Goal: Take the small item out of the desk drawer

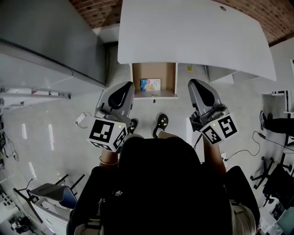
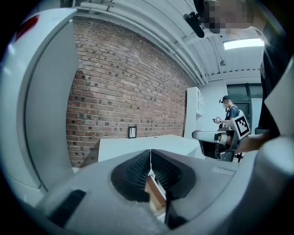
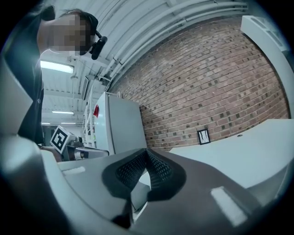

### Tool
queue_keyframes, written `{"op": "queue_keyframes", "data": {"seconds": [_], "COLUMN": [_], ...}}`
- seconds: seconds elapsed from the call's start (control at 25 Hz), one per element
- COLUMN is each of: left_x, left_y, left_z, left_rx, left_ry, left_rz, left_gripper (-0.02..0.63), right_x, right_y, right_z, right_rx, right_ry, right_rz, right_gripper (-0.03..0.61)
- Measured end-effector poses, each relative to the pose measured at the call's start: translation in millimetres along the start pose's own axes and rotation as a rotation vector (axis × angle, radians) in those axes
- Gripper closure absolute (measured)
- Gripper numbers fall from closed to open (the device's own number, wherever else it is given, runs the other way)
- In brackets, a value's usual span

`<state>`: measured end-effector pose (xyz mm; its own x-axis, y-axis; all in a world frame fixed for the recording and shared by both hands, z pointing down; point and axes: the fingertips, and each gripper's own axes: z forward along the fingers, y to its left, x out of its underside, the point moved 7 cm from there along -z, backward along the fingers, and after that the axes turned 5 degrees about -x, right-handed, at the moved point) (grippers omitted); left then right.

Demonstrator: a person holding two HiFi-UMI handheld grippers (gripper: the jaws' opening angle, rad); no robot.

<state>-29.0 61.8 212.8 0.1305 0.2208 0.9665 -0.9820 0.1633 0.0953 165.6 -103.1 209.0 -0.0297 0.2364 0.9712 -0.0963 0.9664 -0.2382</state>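
In the head view an open wooden drawer (image 1: 154,94) sticks out from under the white desk (image 1: 193,32), with a small blue and white item (image 1: 150,84) lying inside. My left gripper (image 1: 127,87) hangs just left of the drawer, shut and empty. My right gripper (image 1: 194,84) hangs just right of it, also shut and empty. In the left gripper view the jaws (image 2: 150,158) meet with nothing between them, and a strip of the drawer (image 2: 156,195) shows below. The right gripper view shows its jaws (image 3: 146,158) pressed together, pointing level toward the desk top (image 3: 239,147).
A grey cabinet (image 1: 46,41) stands at the left, a brick wall (image 1: 96,9) behind the desk. The person's shoes (image 1: 161,123) rest on the floor before the drawer. A cable and plug (image 1: 81,120) lie at the left, chairs (image 1: 275,133) at the right. Another person (image 2: 229,114) stands far off.
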Motion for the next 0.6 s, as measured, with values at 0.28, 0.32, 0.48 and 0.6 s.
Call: {"op": "queue_keyframes", "data": {"seconds": [0.28,0.32,0.48,0.6], "left_x": [2.4,3.3,9.0,14.7], "left_y": [-15.4,-16.3,-14.0,-4.2], "left_z": [0.0,0.5,0.1,3.7], "left_rx": [-0.058,-0.062,-0.071,-0.068], "left_ry": [0.006,0.008,0.022,0.045], "left_rz": [-0.009,-0.013,-0.025,-0.036], "left_gripper": [0.611,0.611,0.611,0.611], "right_x": [1.3,2.8,11.6,17.0], "right_y": [-13.0,-14.6,-18.0,-19.3], "right_z": [-4.0,-3.6,2.1,10.5], "right_rx": [-0.066,-0.071,-0.080,-0.076], "right_ry": [0.023,0.029,0.057,0.076], "right_rz": [0.015,0.017,0.028,0.034], "right_gripper": [0.568,0.568,0.568,0.568]}}
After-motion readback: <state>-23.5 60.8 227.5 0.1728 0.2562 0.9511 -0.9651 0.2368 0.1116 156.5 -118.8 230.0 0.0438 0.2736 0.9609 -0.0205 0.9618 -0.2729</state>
